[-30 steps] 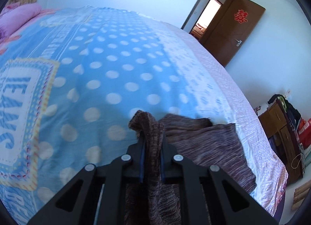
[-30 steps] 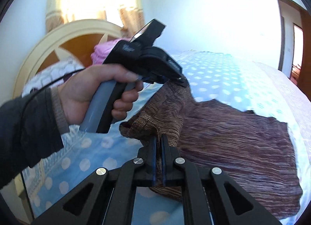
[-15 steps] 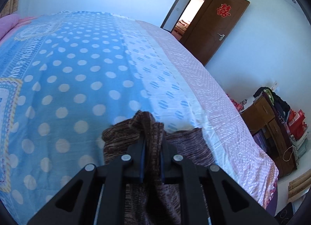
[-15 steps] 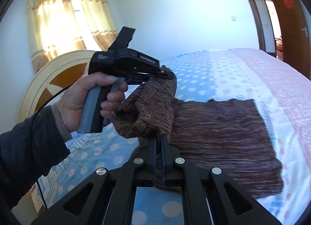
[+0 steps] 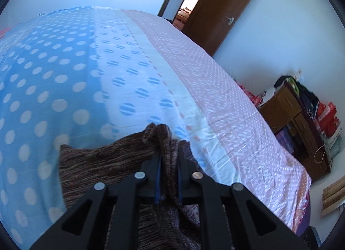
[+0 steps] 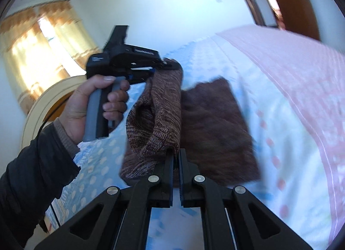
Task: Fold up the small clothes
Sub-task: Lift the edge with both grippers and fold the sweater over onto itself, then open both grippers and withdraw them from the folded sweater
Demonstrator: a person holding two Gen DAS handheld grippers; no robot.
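Left tongs [image 5: 167, 159]: pinching a bunched edge of the brown knit garment [image 5: 103, 163]; a knot of cloth stands just ahead of the tips, the rest spreads behind and to the left of them.
Right tongs [image 6: 176, 157]: pressed together on another part of the same edge; a lifted fold rises from the tips up to the left tongs, seen above and left of them.
Garment position: mostly flat on the polka-dot bedspread [image 5: 64, 81], beyond and to the right of the right tongs; only the held edge is off the bed.
Change over the last second: both tongs have carried the held edge across the bed towards the pink band of the cover; the flat part showing ahead of the right tongs is now shorter, and the doubled strip between the two grips hangs more steeply.
Left hand [image 6: 94, 107]: wrapped round its grey handle, sleeve below it.
Reading: fold in mid-sweep; edge not yet laid down.
Risk: right-wrist view is blurred, so edge alignment cannot be judged.
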